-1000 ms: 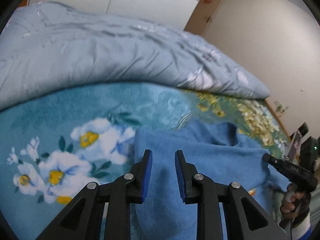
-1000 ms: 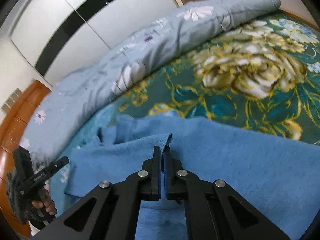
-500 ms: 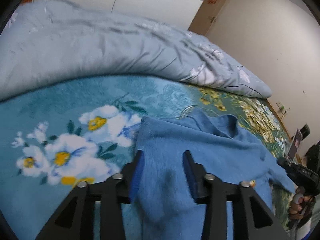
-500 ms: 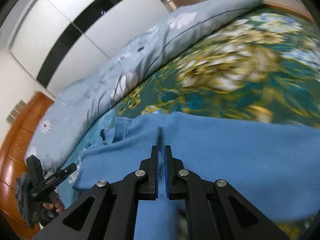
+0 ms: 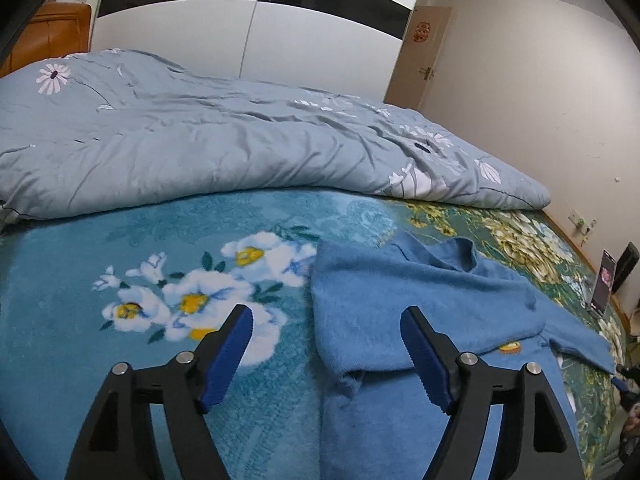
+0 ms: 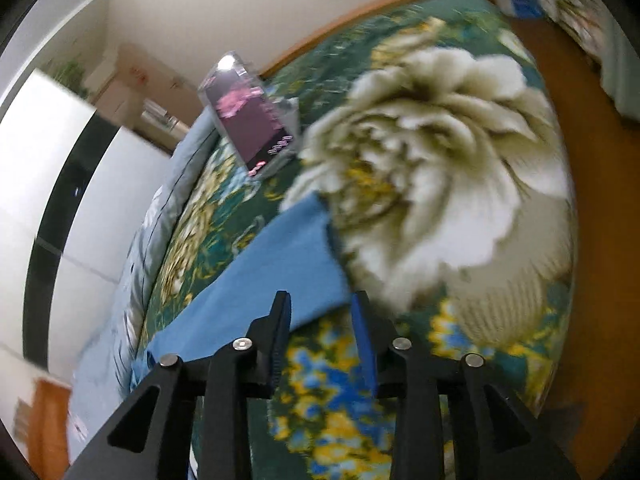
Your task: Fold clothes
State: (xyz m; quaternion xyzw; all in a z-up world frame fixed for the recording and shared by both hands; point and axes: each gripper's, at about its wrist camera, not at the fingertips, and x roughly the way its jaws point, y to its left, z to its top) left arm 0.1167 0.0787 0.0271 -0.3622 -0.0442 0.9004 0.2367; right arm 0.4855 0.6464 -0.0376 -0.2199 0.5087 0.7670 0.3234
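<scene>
A blue fleece sweater (image 5: 424, 304) lies on the flowered bedspread (image 5: 120, 272), its upper part folded down over itself and one sleeve stretched out to the right. My left gripper (image 5: 328, 328) stands wide open just above its folded left edge, with nothing between the blue pads. In the right wrist view the sleeve end (image 6: 280, 264) of the sweater lies flat on the bedspread (image 6: 440, 184). My right gripper (image 6: 322, 316) is open over the sleeve's cuff end, holding nothing. That view is tilted and blurred by motion.
A rumpled grey-blue duvet (image 5: 224, 140) fills the far half of the bed. A phone (image 5: 604, 284) leans upright near the bed's right edge, also in the right wrist view as a phone (image 6: 252, 120). A white wardrobe (image 5: 248, 24) and wall stand behind.
My left gripper let go of the sweater's left edge, opened wide and drew back. My right gripper released the folded cloth, opened and swung over to the sleeve end.
</scene>
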